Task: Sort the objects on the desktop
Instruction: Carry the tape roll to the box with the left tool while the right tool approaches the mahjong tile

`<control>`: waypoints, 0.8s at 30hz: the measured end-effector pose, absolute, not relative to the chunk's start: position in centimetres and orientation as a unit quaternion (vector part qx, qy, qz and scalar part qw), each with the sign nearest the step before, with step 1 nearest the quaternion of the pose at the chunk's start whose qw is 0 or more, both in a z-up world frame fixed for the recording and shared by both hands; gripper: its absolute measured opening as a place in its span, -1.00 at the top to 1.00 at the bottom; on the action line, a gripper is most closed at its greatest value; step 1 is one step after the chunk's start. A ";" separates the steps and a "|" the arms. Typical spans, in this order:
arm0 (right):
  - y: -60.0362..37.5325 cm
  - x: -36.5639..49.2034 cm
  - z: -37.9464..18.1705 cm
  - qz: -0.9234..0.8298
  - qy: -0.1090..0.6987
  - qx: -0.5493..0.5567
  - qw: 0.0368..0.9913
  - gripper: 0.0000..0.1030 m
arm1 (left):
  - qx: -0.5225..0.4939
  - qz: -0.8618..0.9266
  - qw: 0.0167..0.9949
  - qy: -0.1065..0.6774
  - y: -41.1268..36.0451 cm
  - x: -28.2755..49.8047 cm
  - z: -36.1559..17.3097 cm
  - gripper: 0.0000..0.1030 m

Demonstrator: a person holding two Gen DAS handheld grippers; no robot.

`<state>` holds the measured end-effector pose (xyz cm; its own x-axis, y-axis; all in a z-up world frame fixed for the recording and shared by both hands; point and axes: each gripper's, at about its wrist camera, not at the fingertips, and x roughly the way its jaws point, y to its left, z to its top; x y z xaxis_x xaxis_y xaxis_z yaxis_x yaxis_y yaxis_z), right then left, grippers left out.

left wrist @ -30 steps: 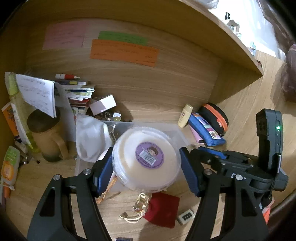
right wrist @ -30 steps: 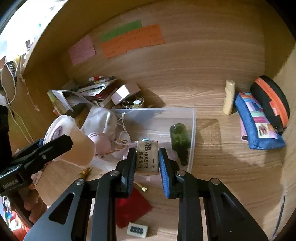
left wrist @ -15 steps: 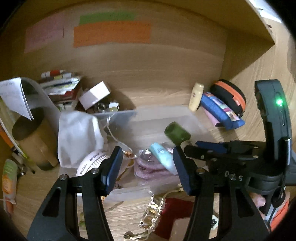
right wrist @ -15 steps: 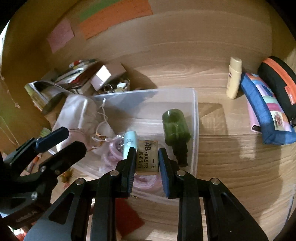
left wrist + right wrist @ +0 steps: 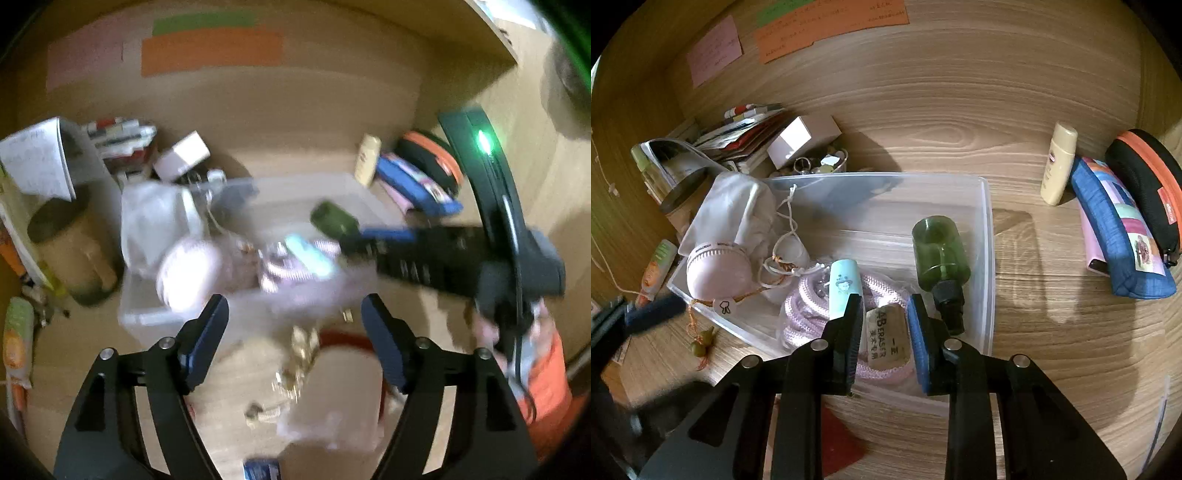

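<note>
gripping the eraser (image 5: 887,338) between both pads, your right gripper (image 5: 884,334) holds it just above the near end of the clear plastic bin (image 5: 987,236) on the wooden desk (image 5: 1052,332). the eraser label faces the camera. under and beside it in the bin lie a coiled pink rope (image 5: 809,306), a mint tube (image 5: 844,286), a green spray bottle (image 5: 940,258), a pink round fan (image 5: 718,269) and a white cloth bag (image 5: 733,210).

your left gripper (image 5: 295,339) hovers over the near edge of the bin (image 5: 147,317); its jaws are opening and nothing sits between them. this view is motion-blurred. below it on the desk lie a gold charm (image 5: 299,354) and a red pouch (image 5: 343,339).

right of the bin, well apart, stand a cream bottle (image 5: 1058,164), a blue pencil case (image 5: 1123,236) and a black-and-orange case (image 5: 1148,181).
</note>
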<state>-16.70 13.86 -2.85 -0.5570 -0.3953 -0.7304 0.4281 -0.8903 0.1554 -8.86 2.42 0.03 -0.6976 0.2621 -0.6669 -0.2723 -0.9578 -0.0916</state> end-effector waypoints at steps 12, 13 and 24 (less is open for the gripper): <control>14.4 -14.1 -1.4 -0.885 0.016 0.396 0.244 0.00 | -0.418 0.894 0.159 0.030 4.4 -6.1 -3.7 -0.68; 14.6 -13.4 -1.2 -0.888 0.021 0.389 0.244 -0.08 | -0.422 0.892 0.159 0.030 4.4 -6.1 -3.9 -0.68; 17.6 -6.6 -2.8 -0.889 0.071 0.387 0.235 -0.31 | -0.429 0.888 0.162 0.030 5.1 -6.5 -5.1 -0.68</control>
<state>-6.65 17.62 -2.81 -0.5893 -0.3630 -0.7218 0.4731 -0.8792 0.0559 -6.48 5.14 -5.07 -0.5795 0.2615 -0.7719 -0.3130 -0.9459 -0.0855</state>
